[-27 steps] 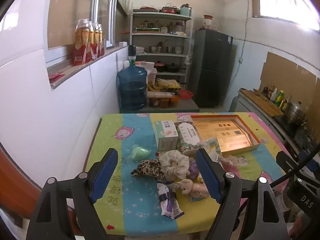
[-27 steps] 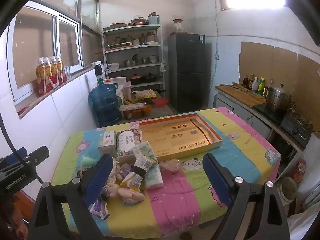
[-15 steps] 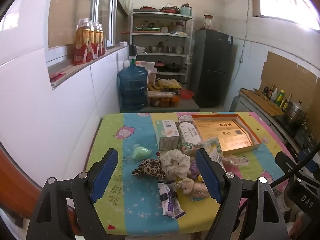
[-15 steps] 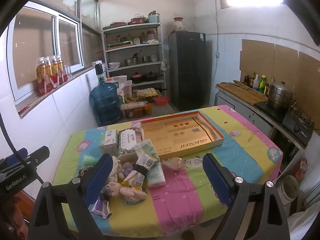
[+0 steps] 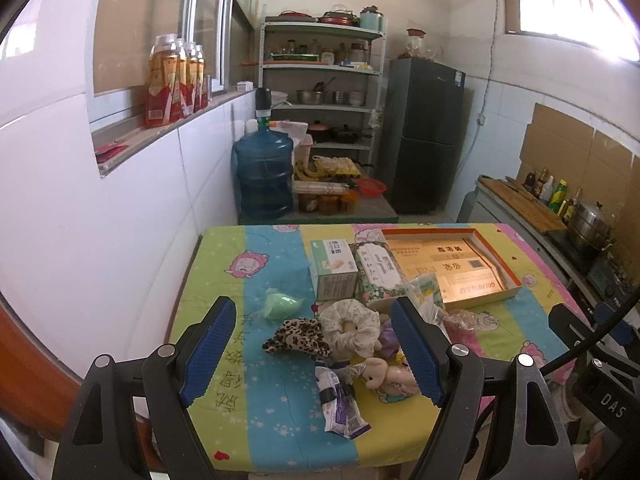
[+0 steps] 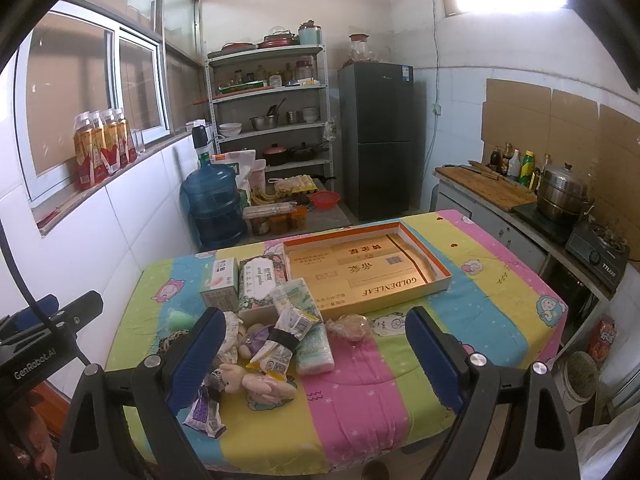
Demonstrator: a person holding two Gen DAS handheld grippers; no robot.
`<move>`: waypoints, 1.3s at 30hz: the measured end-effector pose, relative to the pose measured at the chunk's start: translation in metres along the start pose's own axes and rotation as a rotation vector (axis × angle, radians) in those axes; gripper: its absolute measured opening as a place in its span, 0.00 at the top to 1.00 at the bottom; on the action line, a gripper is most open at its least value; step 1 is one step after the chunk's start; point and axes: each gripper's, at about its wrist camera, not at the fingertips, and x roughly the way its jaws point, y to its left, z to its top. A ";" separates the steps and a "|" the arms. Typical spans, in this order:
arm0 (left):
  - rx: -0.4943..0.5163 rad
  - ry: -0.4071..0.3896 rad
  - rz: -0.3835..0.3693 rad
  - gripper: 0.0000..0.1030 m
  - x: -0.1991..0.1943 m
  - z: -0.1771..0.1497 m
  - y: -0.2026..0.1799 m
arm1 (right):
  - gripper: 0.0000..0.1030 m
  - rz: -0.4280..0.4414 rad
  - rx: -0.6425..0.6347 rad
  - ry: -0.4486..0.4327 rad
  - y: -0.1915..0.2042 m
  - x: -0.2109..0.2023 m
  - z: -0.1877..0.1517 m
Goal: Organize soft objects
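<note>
Table with its striped cartoon cloth carries everything, and I hang over its near edge with both tools aimed down at it. My left gripper stands as wide as it goes and holds nothing; so does my right gripper. Largest on the cloth is the shallow orange-rimmed box, towards the far right corner. Beside it to the left sit a floral tissue pack and a small green-and-white carton. Nearer me lies the soft heap: cream scrunchie, leopard scrunchie, plush bear and a purple snack packet, all framed between my left fingers but well beyond their tips. A green sponge rests apart, towards the left edge. From my right wrist the same heap lies by the left finger, which covers the scrunchies, while the cloth's whole right edge shows.
</note>
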 end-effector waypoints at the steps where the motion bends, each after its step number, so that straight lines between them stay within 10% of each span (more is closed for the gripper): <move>1: 0.000 0.001 0.000 0.21 0.000 0.000 0.000 | 0.11 0.000 0.000 0.000 0.000 0.000 0.000; 39: -0.018 0.010 -0.005 0.22 0.009 0.000 0.005 | 0.11 0.027 -0.021 0.029 0.013 0.013 -0.001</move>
